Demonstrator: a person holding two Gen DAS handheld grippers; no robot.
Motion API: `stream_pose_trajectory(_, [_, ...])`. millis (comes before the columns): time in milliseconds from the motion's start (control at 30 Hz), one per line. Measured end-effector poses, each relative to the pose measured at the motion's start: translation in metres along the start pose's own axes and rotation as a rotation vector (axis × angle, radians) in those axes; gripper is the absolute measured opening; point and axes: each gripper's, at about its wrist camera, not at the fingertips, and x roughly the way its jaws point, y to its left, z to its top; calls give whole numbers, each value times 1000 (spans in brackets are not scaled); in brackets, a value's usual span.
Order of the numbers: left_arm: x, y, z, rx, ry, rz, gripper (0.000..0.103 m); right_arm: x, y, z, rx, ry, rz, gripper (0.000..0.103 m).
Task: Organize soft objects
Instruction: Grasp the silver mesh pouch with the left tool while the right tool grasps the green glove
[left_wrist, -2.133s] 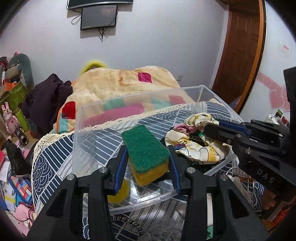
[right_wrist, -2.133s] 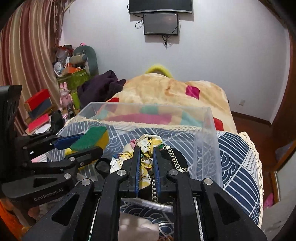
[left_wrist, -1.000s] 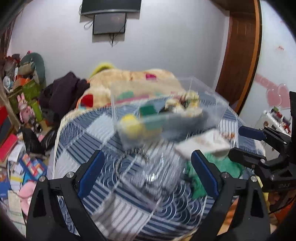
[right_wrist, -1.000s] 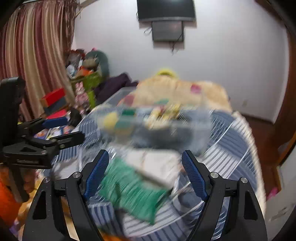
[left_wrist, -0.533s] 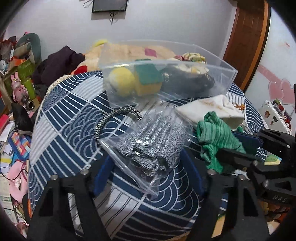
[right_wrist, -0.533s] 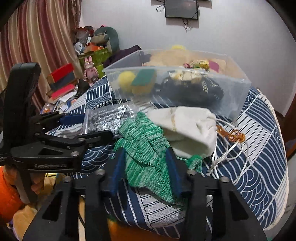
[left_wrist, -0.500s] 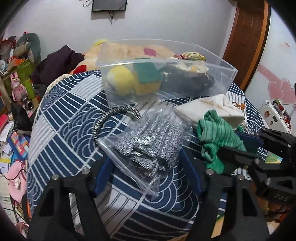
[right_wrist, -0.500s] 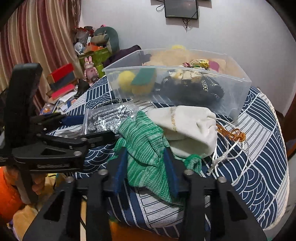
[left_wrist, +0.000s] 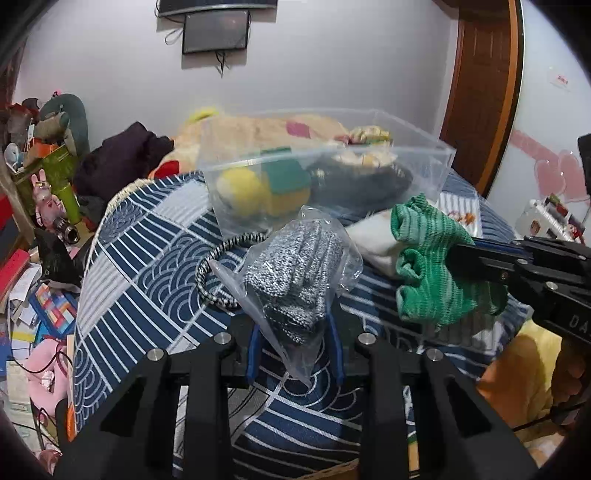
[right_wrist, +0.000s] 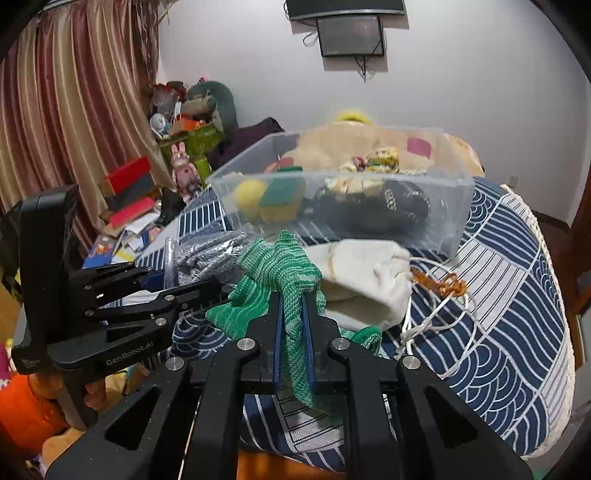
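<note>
My left gripper (left_wrist: 295, 325) is shut on a clear plastic bag of grey knit fabric (left_wrist: 295, 273) and holds it lifted off the table. My right gripper (right_wrist: 293, 306) is shut on a green knit cloth (right_wrist: 280, 266), also raised; it shows in the left wrist view (left_wrist: 432, 266) too. Beyond them stands a clear plastic bin (left_wrist: 424, 158) holding a yellow ball (left_wrist: 240, 188), a green-yellow sponge (left_wrist: 288, 184), a dark item and a floral scrunchie (right_wrist: 373, 158). A white drawstring pouch (right_wrist: 365, 273) lies on the table in front of the bin.
The round table has a blue patterned cloth (right_wrist: 509, 258). A black-white cord loop (left_wrist: 214, 273) lies left of the bag. An orange-white string (right_wrist: 439, 295) trails right of the pouch. A bed, clutter and curtains lie behind and left; a door is right.
Both grippers released the sponge and scrunchie into the bin, pulled back, opened, then closed on the grey bag and the green cloth. Both items are now lifted off the table.
</note>
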Motion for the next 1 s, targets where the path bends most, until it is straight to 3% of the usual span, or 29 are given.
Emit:
stream_pose_trajectory(533, [-42,5,59,-50,-165,-70,30,-49,-21,45,46,-228,-90,9])
stream_pose_trajectory(767, [-25,12,91,-124,-179,-99,30,-48,-29,72,47,-276,-143,9])
stream_pose_trajectory(1000, [0,9,120,-104,-181,-72,30,-33,-36,91,46,-283,-176,9])
